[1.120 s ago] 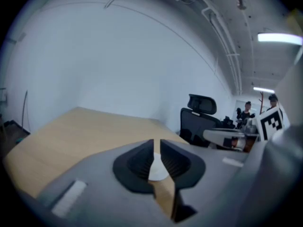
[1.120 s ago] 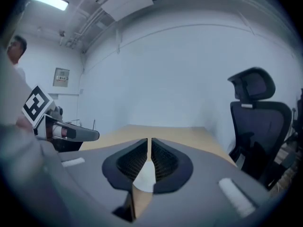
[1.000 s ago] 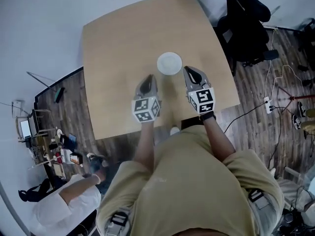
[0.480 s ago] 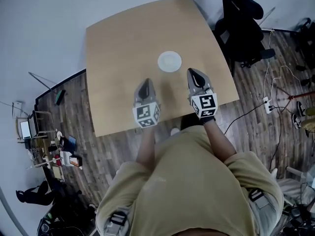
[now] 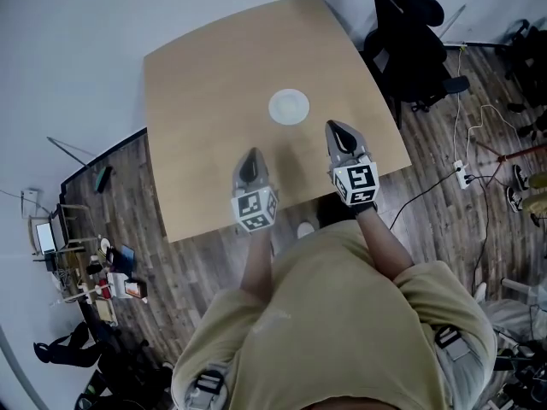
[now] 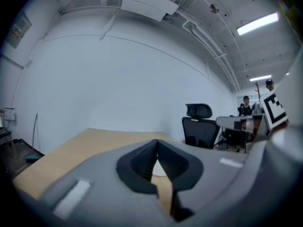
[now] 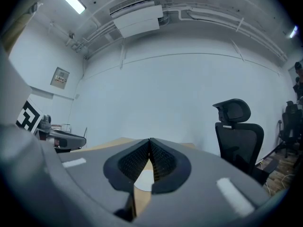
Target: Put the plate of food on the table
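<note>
My left gripper (image 5: 250, 155) and right gripper (image 5: 336, 130), both pinched closed and empty, hover over the light wooden table (image 5: 197, 101), near the round white plate (image 5: 289, 107).

Room, viewed steeply from above.
- White wall (image 5: 68, 41) on far and left sides.
- Dark wood-plank floor (image 5: 197, 254) near and right.
- Tan table (image 5: 214, 75), rounded corners, far edge close to wall.
- Black high-back office chair (image 5: 408, 41) just beside table's far right corner.
- White power strip (image 5: 462, 176) and loose cables (image 5: 427, 199) on floor, right.
- Cluttered rack (image 5: 90, 272) by wall, near left.
- Ceiling: fluorescent strip light (image 6: 257, 23), white air-conditioning unit (image 7: 135, 15), exposed pipes (image 7: 213, 18).
- Small framed panel (image 7: 59, 77) on wall.
</note>
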Motion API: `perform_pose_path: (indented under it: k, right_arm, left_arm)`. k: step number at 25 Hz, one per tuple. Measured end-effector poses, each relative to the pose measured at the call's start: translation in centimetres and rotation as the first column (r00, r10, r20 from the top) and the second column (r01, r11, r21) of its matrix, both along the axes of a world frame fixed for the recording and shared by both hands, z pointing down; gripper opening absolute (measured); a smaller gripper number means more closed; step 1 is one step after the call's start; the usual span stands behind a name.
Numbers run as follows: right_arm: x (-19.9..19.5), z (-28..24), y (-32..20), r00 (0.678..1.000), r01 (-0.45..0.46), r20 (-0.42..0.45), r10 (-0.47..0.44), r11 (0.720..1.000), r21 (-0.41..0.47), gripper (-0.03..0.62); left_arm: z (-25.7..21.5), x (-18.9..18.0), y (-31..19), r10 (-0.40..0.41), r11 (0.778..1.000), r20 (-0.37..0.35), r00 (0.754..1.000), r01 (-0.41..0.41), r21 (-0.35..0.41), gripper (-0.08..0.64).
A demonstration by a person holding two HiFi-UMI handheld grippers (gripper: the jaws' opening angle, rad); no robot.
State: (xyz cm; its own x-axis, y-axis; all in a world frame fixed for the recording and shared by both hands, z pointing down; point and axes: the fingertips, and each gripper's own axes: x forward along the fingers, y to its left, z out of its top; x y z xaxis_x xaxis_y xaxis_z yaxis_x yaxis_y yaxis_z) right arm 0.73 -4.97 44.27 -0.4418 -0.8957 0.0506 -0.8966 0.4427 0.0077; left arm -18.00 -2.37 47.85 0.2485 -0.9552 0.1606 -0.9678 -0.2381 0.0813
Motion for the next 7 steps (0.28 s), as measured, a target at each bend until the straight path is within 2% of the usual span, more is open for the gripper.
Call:
perform_pose_path:
  k: [4,7]
  right_arm:
    - [1.0,1.0,1.0,1.0,-0.002,-0.031,0.0,0.998,-0.063,0.006]
    - [0.6,2.9,1.3,1.0,0.023,0.02,-0.02,0.986,-0.165,0.005]
  left_arm:
    - [-0.1,1.0,1.1,0.019,0.999,-0.034,0.999,-0.02,-0.029,0.002]
    - [1.7,0.6,1.7,0.007,0.993,-0.022,1.0,-0.01,-0.121,0.002]
